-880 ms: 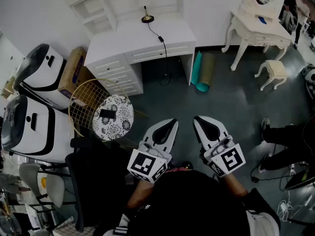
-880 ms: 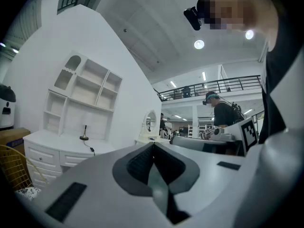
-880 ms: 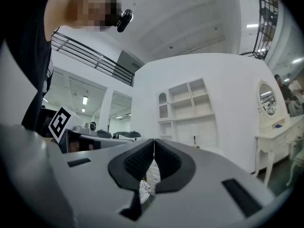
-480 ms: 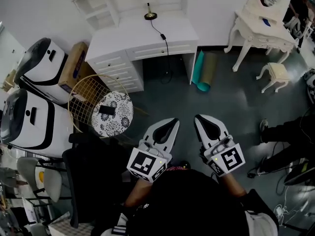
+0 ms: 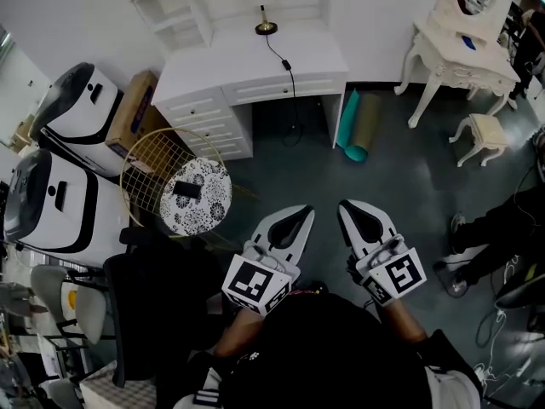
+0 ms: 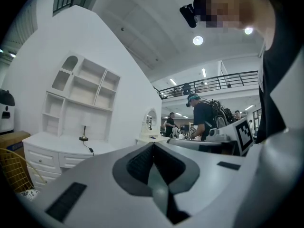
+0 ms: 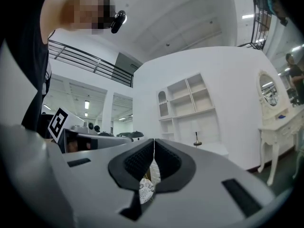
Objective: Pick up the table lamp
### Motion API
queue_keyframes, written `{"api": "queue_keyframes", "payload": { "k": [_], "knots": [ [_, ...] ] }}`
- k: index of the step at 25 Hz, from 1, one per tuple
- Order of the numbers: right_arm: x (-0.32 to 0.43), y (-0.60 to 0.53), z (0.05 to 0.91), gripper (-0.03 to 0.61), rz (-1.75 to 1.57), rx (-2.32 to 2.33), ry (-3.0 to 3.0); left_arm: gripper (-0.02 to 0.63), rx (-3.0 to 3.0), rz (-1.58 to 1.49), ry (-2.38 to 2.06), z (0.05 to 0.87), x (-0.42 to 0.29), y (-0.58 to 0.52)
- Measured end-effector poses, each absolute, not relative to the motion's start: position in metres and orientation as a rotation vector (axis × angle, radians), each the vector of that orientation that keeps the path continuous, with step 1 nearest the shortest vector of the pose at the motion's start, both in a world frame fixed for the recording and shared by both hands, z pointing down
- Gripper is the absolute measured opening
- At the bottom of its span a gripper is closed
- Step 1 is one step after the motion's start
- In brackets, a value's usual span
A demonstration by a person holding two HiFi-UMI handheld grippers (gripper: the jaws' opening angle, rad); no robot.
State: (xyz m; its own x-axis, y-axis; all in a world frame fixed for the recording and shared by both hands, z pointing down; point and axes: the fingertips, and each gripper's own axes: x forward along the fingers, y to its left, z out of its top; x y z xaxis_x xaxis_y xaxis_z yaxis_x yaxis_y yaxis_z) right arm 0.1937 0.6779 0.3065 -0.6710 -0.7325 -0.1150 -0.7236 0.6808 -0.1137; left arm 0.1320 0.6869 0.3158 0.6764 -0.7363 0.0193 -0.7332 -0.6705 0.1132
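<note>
Slim black table lamp [image 5: 266,25] on a round brass base stands upright at the back edge of the white desk surface [image 5: 213,62], well ahead of me. Left gripper [image 5: 294,224] and right gripper [image 5: 362,220]: jaws pressed together, empty. I judge the left slightly nearer.

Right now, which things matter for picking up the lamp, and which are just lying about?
For the job: lamp, its cord, white desk under it, left tongs and right tongs, both shut, empty.
Lying about: wire basket, rolled mats, stool, dressing table, cardboard box.
</note>
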Motion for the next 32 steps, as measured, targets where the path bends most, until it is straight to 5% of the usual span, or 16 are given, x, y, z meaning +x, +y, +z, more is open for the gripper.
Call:
{"api": "queue_keyframes", "payload": {
  "k": [32],
  "knots": [
    [0.204,0.582,0.311,0.017,-0.009,-1.245,2.712,0.011,2.854,-0.081,-1.129,0.322,0.147,0.578]
  ]
}}
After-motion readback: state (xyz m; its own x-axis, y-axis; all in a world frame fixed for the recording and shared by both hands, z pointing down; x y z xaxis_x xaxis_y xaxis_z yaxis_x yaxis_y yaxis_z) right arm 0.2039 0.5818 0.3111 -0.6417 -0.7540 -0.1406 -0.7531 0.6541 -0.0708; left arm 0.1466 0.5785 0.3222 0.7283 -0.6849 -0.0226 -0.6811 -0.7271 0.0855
